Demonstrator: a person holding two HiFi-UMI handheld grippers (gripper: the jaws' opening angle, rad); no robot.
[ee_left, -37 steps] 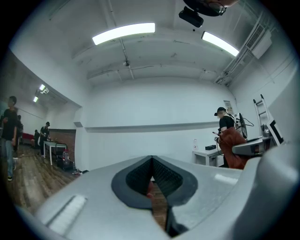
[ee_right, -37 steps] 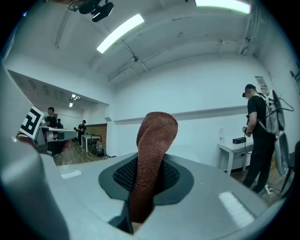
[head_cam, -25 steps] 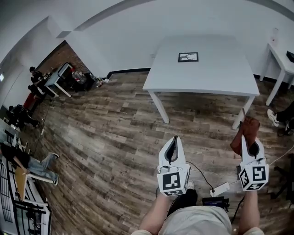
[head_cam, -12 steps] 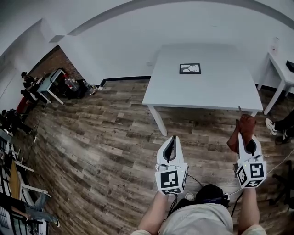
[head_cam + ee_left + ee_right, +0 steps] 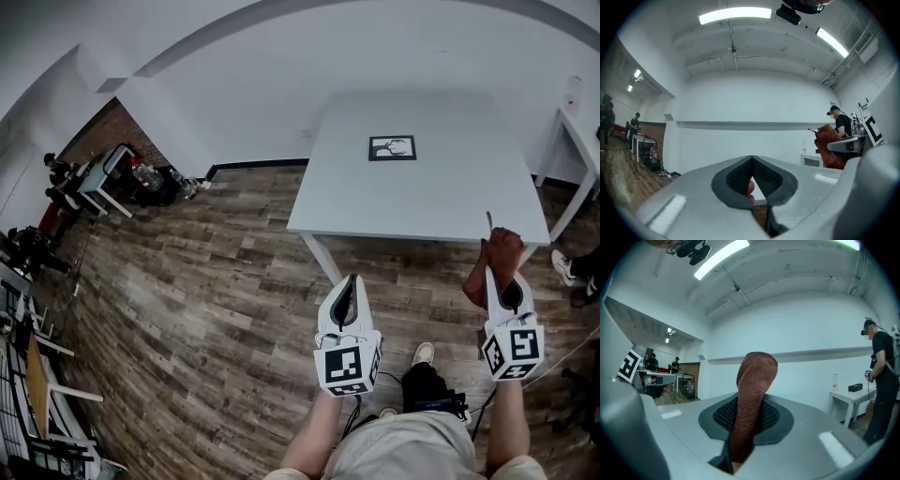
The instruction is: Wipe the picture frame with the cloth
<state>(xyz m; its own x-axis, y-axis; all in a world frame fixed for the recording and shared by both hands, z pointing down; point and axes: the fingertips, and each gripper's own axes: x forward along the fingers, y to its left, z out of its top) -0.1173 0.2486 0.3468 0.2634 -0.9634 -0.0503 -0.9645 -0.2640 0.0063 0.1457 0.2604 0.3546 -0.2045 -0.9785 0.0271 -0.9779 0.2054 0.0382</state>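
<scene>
- A big white-walled room with a plank floor [image 5: 206,281]. A white tabletop [image 5: 422,202] stands ahead, and the picture frame [image 5: 392,147] lies flat on it toward the far side, well apart from both grippers.
- The right gripper [image 5: 498,279] has its jaws pinching the brown cloth [image 5: 495,255], which sticks up past the tips in a folded hump, just short of the near table edge.
- The left gripper [image 5: 349,281] has its jaws pressed together with nothing held; it hangs over the floor in front of the table.
- The step in hand, as I judge it, is bringing the cloth to the frame. To do it well, close in on the table first, then lay the free hump of cloth onto the frame's face rather than the hard jaw tips. The empty left gripper could steady an edge so the frame does not slide.
- Only the head view shows the frame and how far off it lies; both gripper views look at walls and ceiling lights.
- The right gripper view shows the grip itself — cloth running down between the pads — which from above is only a brown lump.
</scene>
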